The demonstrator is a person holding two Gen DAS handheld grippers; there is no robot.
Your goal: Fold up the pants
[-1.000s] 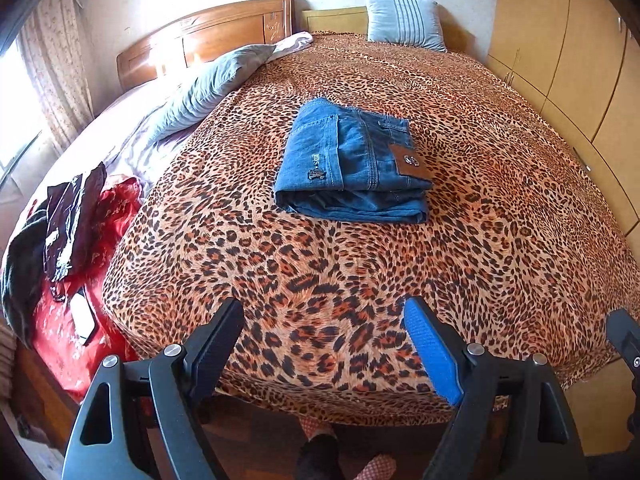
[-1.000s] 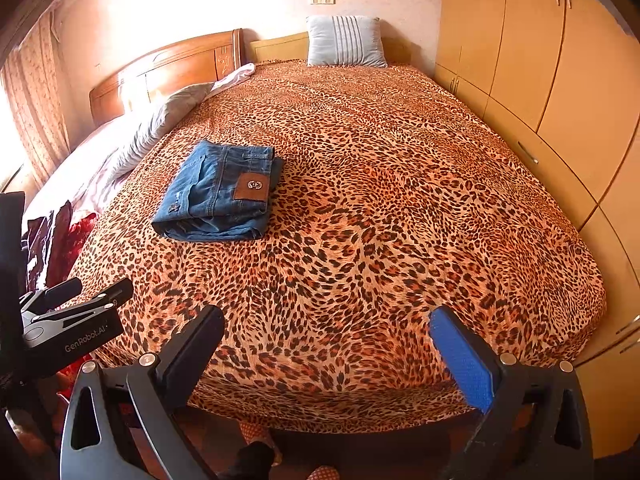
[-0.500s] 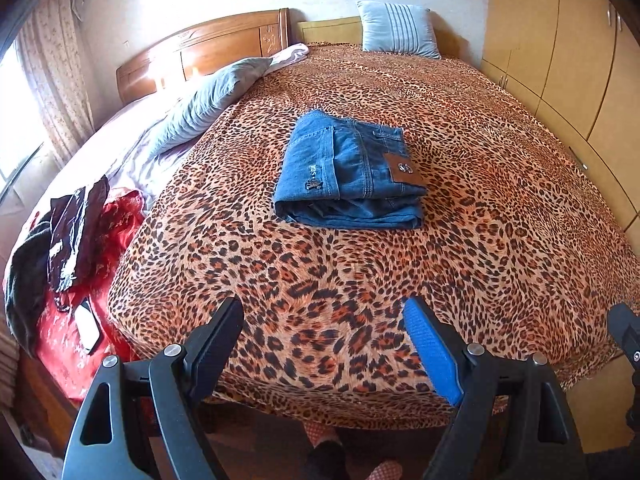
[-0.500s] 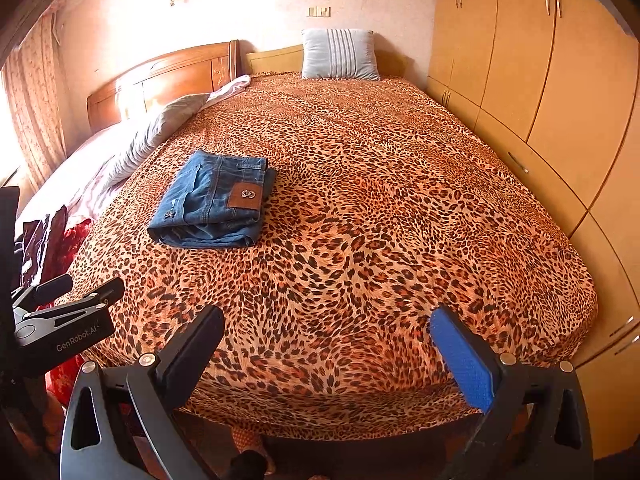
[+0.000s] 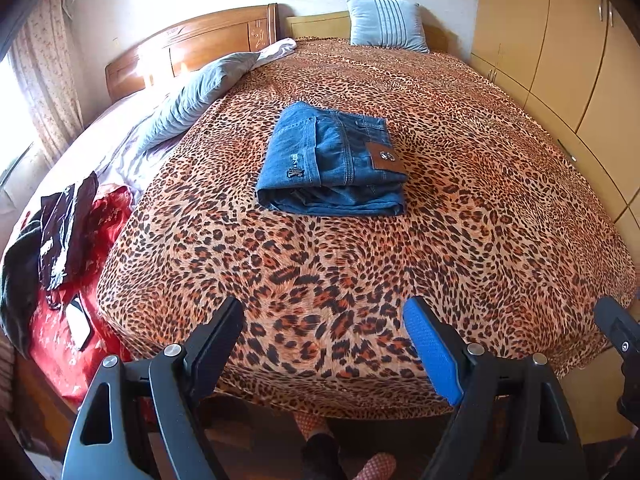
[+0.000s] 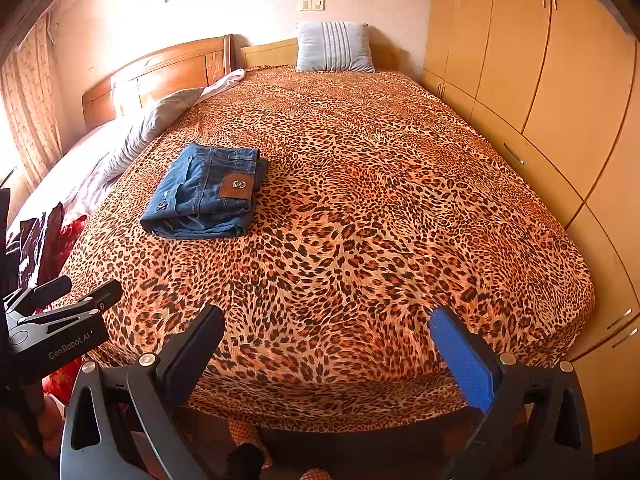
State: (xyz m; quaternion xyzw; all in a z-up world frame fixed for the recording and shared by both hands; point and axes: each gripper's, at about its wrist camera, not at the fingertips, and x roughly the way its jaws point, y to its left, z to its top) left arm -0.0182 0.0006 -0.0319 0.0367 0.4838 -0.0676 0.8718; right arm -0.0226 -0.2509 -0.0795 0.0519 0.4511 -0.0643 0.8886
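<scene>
A pair of blue jeans (image 5: 332, 160) lies folded into a compact rectangle on the leopard-print bed (image 5: 360, 264), brown leather patch facing up. It also shows in the right wrist view (image 6: 206, 192), left of the bed's middle. My left gripper (image 5: 324, 320) is open and empty, held back over the bed's foot edge, well short of the jeans. My right gripper (image 6: 326, 328) is open and empty too, also at the foot edge. The left gripper's body shows at the lower left of the right wrist view (image 6: 56, 328).
A striped grey pillow (image 5: 386, 26) leans on the headboard. A grey pillow (image 5: 192, 100) and a heap of red and dark clothes (image 5: 68, 256) lie on the left. Wooden wardrobes (image 6: 540, 80) line the right side. The person's feet (image 5: 340, 456) stand below.
Both grippers have drawn back and lifted slightly from the bed, so the folded jeans sit a little farther away. The jeans have not moved. Both grippers stay open.
</scene>
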